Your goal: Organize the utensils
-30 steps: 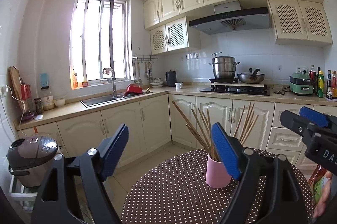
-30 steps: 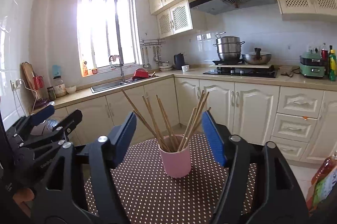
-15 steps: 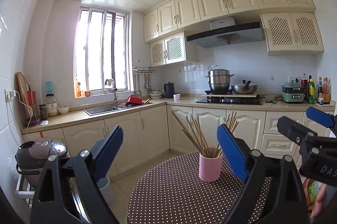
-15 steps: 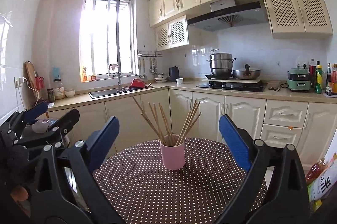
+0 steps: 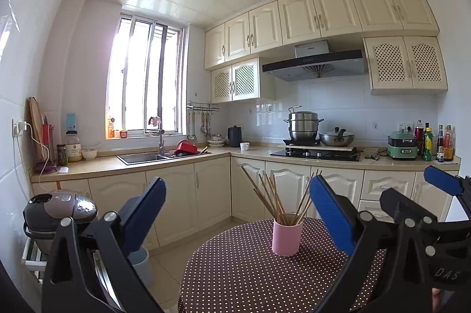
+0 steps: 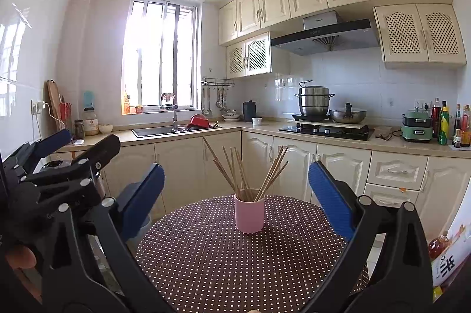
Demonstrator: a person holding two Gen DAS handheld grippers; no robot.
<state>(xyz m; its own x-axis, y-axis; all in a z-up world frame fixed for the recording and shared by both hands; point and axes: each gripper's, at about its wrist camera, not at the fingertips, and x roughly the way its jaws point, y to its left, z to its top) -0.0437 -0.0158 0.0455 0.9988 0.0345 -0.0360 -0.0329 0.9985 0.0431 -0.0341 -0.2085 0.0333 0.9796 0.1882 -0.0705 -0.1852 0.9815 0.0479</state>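
Looking through the left wrist view first: left gripper (image 5: 237, 213) low in the frame with jaws wide apart, nothing between them. Pink cup (image 5: 287, 233) lower centre, standing upright on the dotted table (image 5: 235, 269), chopsticks (image 5: 273, 198) fanned out of its mouth. Right gripper (image 5: 418, 195) at the right edge, also spread and empty.

Turning to the right wrist view: right gripper low in the frame, jaws apart, cup centred between the blue pads but well beyond them. Left gripper (image 6: 76, 141) at the left edge, empty.

Judging the job nearly or fully done, with every stick seemingly in the cup. If tidying the splay: approach slowly from above, pinch one leaning stick near its top, avoid knocking the light cup, steady it with the other jaws.
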